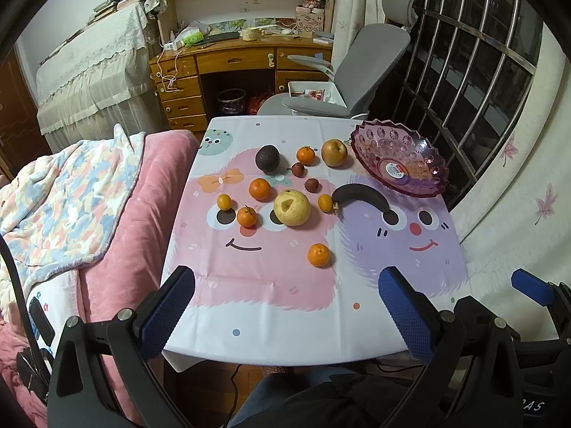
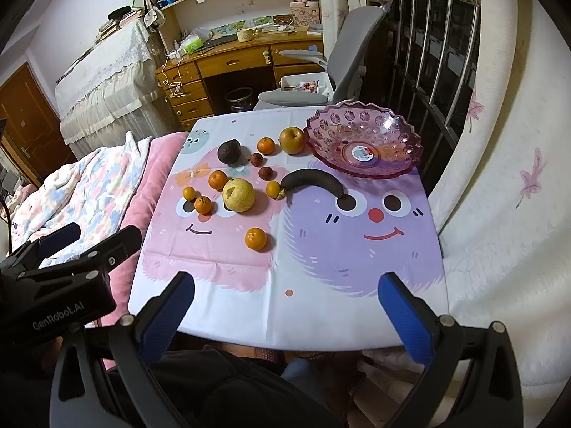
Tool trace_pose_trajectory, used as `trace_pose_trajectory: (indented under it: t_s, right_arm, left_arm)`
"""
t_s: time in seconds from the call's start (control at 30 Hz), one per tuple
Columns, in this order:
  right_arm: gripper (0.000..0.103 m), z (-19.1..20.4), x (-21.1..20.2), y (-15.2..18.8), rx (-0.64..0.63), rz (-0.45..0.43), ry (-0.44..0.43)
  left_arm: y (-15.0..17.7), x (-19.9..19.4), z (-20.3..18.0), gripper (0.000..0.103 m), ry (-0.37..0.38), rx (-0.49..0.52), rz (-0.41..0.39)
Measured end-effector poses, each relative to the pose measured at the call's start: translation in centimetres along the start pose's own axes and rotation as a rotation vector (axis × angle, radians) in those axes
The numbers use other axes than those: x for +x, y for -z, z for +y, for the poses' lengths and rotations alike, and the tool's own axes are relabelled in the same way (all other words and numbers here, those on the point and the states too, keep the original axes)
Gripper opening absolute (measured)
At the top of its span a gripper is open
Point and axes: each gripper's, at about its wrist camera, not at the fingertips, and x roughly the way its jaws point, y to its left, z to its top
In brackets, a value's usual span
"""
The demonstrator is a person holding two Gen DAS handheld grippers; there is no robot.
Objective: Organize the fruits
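Left wrist view: blackened banana [image 1: 362,196] curves beside purple bowl [image 1: 424,174].

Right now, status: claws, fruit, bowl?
Left claw and right claw open, empty, at near table edge. Fruit all loose on tablecloth; purple bowl empty. Blackened banana lies before bowl.

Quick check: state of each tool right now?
Left tool: open, holding nothing.
Right tool: open, holding nothing.
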Motion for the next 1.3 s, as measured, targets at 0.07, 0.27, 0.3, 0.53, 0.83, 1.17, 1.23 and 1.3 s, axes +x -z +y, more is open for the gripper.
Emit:
trace_pose_trajectory:
  t_s: [0.07, 0.27, 0.3, 0.53, 0.83, 1.17, 1.23, 1.3]
  right_arm:
    - [0.103, 0.0, 0.0, 0.0, -0.001, 0.001, 0.000]
    - [0.103, -0.2, 0.1, -0.2, -0.001, 0.002, 0.000]
    - [0.103, -0.2, 0.1, -0.2, -0.001, 0.002, 0.000]
    - [0.103, -0.5, 0.1, -0.3, -0.002, 0.003, -0.001]
    - [0.103, -0.5, 0.4, -0.9, -0.007, 0.003, -0.003]
    - [0.103, -0.7, -0.1, -0.6, -0.032, -0.015, -0.012]
    - [0.103, -0.7, -0.2, -0.7, -0.027, -0.022, -0.011]
    - [0.103, -0.7, -0.2, -0.8, -0.018, -0.024, -0.011]
  left_arm:
    - [0.0, 0.0, 0.0, 0.102, 0.000, 0.000, 0.000]
    - [0.2, 0.2, 0.0, 0.102, -0.004, -0.003, 0.000]
    - [-0.2, -0.3, 0.5, 0.102, -0.001, -0.001, 0.000]
    - [-0.3, -0.4, 1.1, 0.102, -0.006, -0.003, 0.000]
    - [-0.7, -0.3, 0.4, 0.102, -0.021, -0.015, -0.002]
    - [-0.7, -1.0, 0.1, 0.102, -0.051, -0.023, -0.028]
    - [-0.8, -1.1, 0.1, 0.102, -0.052, -0.017, -0.030]
    - [-0.9, -1.0, 0.2, 0.102, -0.047, -0.012, -0.025]
